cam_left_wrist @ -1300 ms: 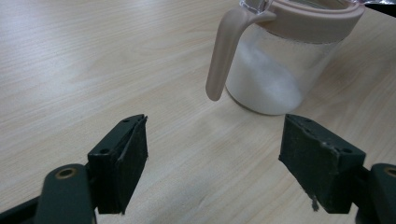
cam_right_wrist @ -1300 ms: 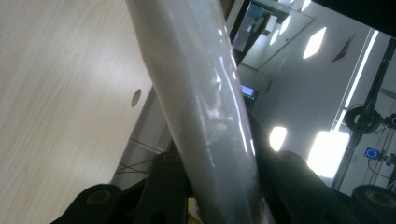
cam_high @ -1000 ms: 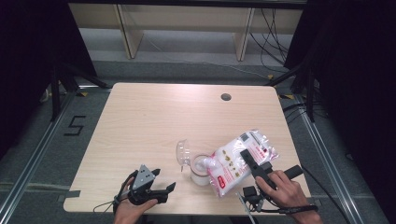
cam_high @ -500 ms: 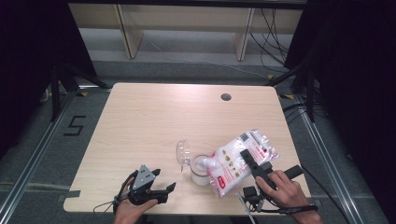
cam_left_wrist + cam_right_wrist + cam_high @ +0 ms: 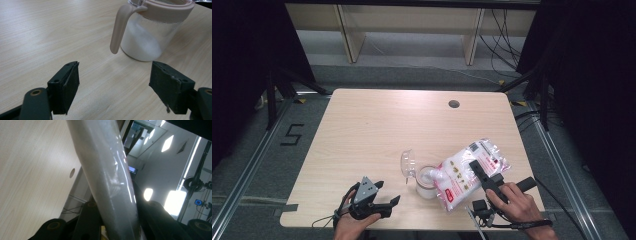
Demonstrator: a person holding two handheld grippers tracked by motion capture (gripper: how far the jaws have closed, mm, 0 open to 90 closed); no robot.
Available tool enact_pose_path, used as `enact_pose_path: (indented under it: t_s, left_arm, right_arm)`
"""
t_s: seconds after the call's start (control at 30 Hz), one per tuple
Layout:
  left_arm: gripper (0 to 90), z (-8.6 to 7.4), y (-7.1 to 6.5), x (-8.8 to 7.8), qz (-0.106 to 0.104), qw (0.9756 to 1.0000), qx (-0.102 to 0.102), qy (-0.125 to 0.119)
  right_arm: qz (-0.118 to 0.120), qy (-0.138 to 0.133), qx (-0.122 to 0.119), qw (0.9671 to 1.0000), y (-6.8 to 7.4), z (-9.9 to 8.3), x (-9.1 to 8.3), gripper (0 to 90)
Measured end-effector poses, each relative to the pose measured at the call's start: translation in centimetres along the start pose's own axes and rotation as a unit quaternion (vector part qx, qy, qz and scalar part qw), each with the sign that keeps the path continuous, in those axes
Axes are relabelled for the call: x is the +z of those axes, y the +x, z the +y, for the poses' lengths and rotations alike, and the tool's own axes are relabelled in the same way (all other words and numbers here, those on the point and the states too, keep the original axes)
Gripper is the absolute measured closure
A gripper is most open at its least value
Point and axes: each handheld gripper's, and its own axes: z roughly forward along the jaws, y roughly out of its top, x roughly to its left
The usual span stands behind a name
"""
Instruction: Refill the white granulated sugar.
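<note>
A clear jar [image 5: 426,183] with a pink rim and handle stands near the table's front edge, part full of white powder; its clear lid [image 5: 407,163] is flipped open to the left. My right gripper [image 5: 482,175] is shut on a plastic bag of white powder [image 5: 464,173] with red print, tilted so a corner hangs over the jar's mouth. The right gripper view looks along the bag [image 5: 107,177] pinched between the jaws. My left gripper [image 5: 387,200] rests open on the table left of the jar. Its camera faces the jar [image 5: 150,35] and its handle [image 5: 118,27].
The wooden table [image 5: 377,130] has a round cable hole [image 5: 454,104] at the back right. Dark frames and cables stand on the grey floor around it, with shelving [image 5: 412,20] beyond the far edge.
</note>
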Motion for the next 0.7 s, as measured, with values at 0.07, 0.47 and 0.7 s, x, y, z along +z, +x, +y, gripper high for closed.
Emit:
enact_pose_path:
  t_s: [0.07, 0.47, 0.7]
  left_arm:
    - [23.2, 0.00, 0.00, 0.00, 0.000, 1.0000, 0.000, 0.000]
    - [23.2, 0.00, 0.00, 0.00, 0.000, 1.0000, 0.000, 0.000]
    - [23.1, 0.00, 0.01, 0.01, 0.000, 1.0000, 0.000, 0.000]
  right_arm:
    - [0.000, -0.001, 0.001, 1.0000, 0.01, 0.00, 0.01, 76.4]
    - [0.005, 0.008, 0.017, 0.9998, 0.28, -0.09, -0.08, 76.9]
    - [0.004, 0.000, 0.009, 1.0000, 0.14, -0.15, -0.01, 77.2]
